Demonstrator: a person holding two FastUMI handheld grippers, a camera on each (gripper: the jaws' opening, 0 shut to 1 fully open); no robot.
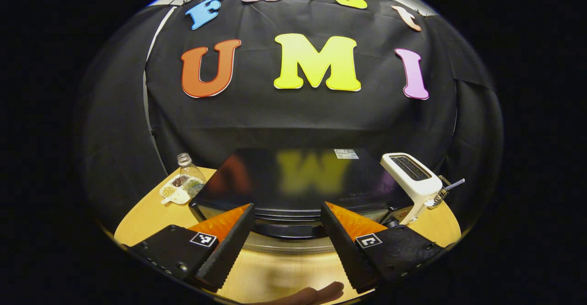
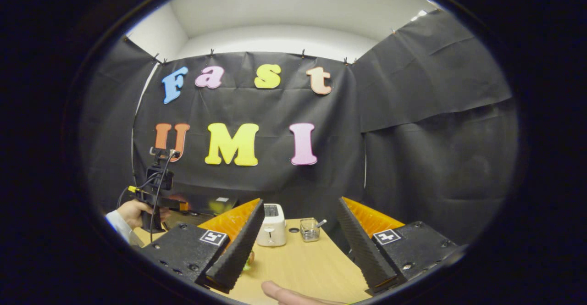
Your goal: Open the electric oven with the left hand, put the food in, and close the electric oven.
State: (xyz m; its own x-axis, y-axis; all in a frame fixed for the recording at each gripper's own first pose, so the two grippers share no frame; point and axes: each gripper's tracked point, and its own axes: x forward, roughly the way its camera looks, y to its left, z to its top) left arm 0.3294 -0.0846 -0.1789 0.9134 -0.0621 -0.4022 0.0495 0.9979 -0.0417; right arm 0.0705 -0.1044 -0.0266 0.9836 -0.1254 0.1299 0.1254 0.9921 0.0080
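Desk (image 1: pixel 284 273): wooden, carries everything listed.

Electric oven (image 1: pixel 302 181): dark, glossy, door closed; dead ahead at 12 o'clock from the left gripper (image 1: pixel 287 238). Long axis runs 9 to 3 o'clock across the fingers' gap. Handle bar (image 1: pixel 289 229) lies between the fingertips, not yet clamped.

Toaster (image 1: pixel 415 181): white, at 2 o'clock of the oven.

Bottle (image 1: pixel 190 176) and snack dish (image 1: pixel 176 190): at 10 o'clock.

Left gripper: fingers spread wide, holding nothing; the nearer one to the oven.

Right gripper (image 2: pixel 300 245): fingers wide apart, empty, well apart from the oven.

Food: cannot identify.
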